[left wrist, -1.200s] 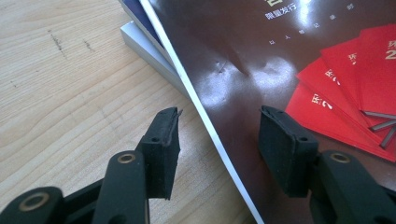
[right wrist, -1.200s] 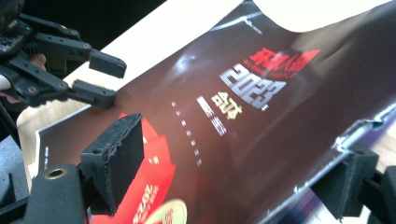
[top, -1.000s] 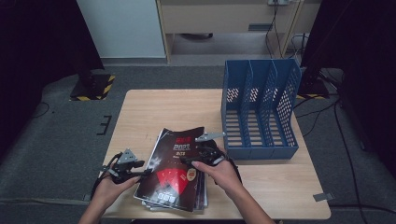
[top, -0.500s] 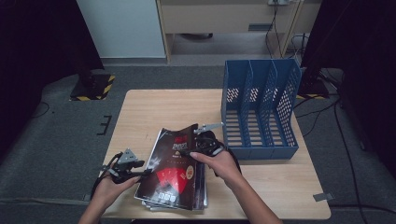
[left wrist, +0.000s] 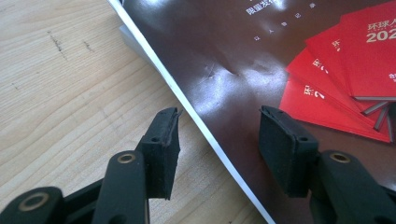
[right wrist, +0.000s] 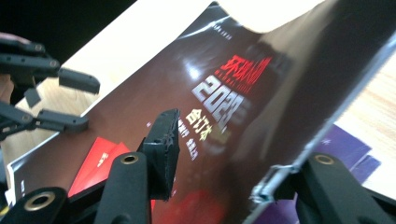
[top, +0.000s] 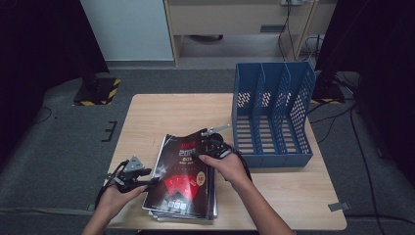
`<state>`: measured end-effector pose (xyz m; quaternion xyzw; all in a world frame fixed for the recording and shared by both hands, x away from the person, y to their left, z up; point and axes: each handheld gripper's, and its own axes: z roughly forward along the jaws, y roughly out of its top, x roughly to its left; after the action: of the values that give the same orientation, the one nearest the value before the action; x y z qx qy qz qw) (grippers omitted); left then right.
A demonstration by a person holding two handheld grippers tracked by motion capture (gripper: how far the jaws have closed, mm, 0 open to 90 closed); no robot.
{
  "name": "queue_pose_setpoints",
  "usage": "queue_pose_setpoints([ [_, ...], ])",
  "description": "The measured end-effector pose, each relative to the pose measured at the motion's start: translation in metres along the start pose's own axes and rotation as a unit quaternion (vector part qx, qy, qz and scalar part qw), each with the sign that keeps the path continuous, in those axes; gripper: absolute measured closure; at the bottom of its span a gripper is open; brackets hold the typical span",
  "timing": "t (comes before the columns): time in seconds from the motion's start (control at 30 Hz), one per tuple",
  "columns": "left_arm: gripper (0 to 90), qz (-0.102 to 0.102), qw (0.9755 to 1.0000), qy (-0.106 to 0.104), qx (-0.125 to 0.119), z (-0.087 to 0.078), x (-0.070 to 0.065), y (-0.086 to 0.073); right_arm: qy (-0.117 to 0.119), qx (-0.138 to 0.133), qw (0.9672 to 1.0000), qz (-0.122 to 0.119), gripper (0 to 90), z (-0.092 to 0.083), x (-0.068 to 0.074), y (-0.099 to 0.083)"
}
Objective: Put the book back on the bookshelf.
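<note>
A dark magazine [top: 183, 176] with red cards on its cover tops a stack near the table's front edge. My left gripper [top: 147, 179] is at the stack's left side. In the left gripper view [left wrist: 219, 135] it stands open astride the cover's white edge [left wrist: 205, 126], one pad over the table and one over the cover. My right gripper [top: 206, 146] is at the magazine's far right edge. Its jaws have just been closing. In the right gripper view [right wrist: 219, 158] that edge of the cover [right wrist: 201, 88] curls up between them, and the pads do not press it.
A blue three-slot file rack [top: 271, 112] stands upright at the table's right, close to my right hand. Bare wood [top: 161, 112] lies behind the stack. A purple magazine [right wrist: 350, 149] shows below the top one. My left gripper [right wrist: 60, 100] shows far off in the right gripper view.
My right gripper has slid away from me and slightly left along the magazine's right edge, and its jaws have narrowed. The cover's far right edge has lifted. The left gripper has stayed put.
</note>
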<state>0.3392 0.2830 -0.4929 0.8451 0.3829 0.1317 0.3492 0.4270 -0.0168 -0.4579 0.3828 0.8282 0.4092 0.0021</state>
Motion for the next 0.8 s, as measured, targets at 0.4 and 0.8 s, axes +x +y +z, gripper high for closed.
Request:
queue_pose_setpoints([
  [0.4,47.9,0.0,1.0,0.0,0.0,0.0,0.0,-0.0001,-0.005,0.005,1.0,0.001,68.7,0.0035,0.0006,-0.0002],
  [0.8,47.8,-0.001,1.0,0.0,-0.002,-0.0001,0.0002,-0.0007,-0.012,0.005,0.9999,0.003,74.3,0.0025,-0.0004,0.0],
])
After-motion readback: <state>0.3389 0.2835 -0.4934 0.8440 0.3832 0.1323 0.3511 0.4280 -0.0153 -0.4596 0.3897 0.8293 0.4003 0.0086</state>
